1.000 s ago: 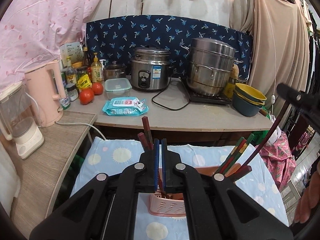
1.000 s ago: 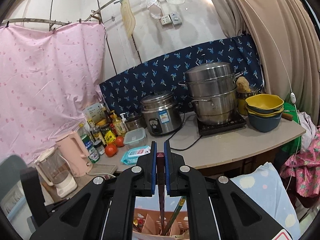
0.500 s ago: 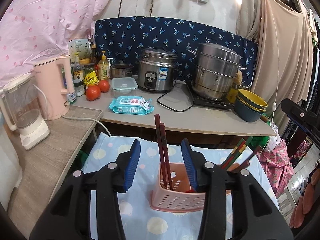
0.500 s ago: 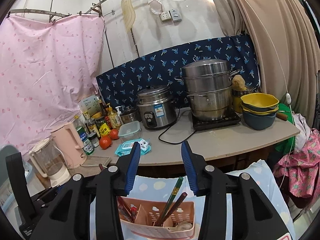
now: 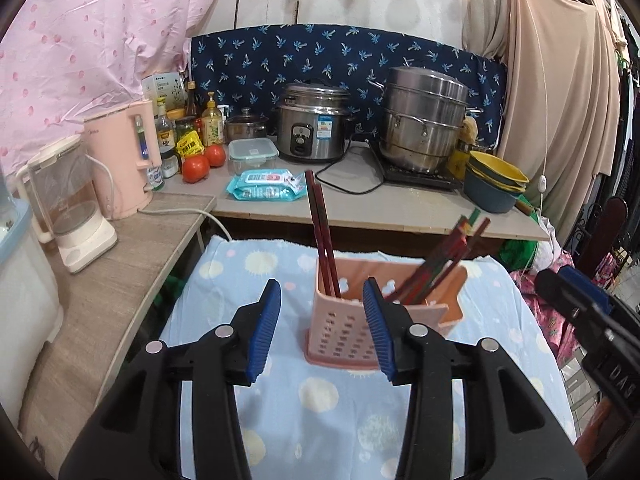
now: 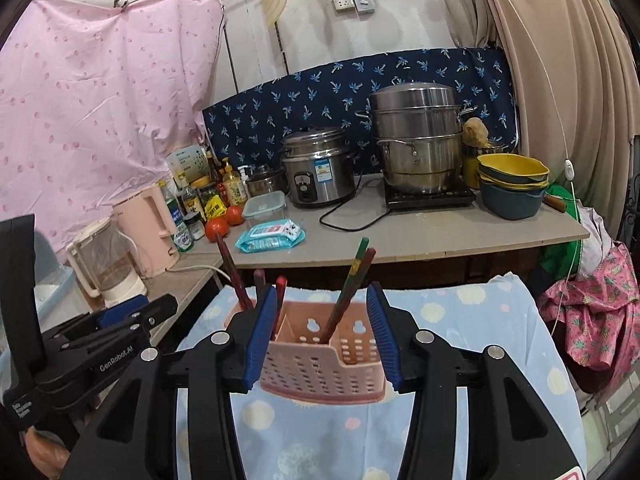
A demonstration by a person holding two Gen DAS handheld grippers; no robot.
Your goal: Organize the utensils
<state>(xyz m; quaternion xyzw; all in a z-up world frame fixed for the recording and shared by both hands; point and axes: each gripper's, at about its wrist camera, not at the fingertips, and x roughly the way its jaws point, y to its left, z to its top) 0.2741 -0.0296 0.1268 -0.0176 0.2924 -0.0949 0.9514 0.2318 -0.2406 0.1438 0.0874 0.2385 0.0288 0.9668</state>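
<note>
We see the pink utensil caddy [image 5: 352,320] standing on the blue spotted cloth [image 5: 320,400] just ahead of both sets of jaws, with dark chopsticks [image 5: 320,232] upright in its compartments. Our left gripper [image 5: 323,330] is released and empty. Our right gripper [image 6: 322,332] is opening, nothing pinched; the bench [image 6: 400,244] lies beyond.

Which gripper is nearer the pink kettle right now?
Left. The left gripper is on the pink kettle's side of the basket; the right gripper is on the far side.
</note>
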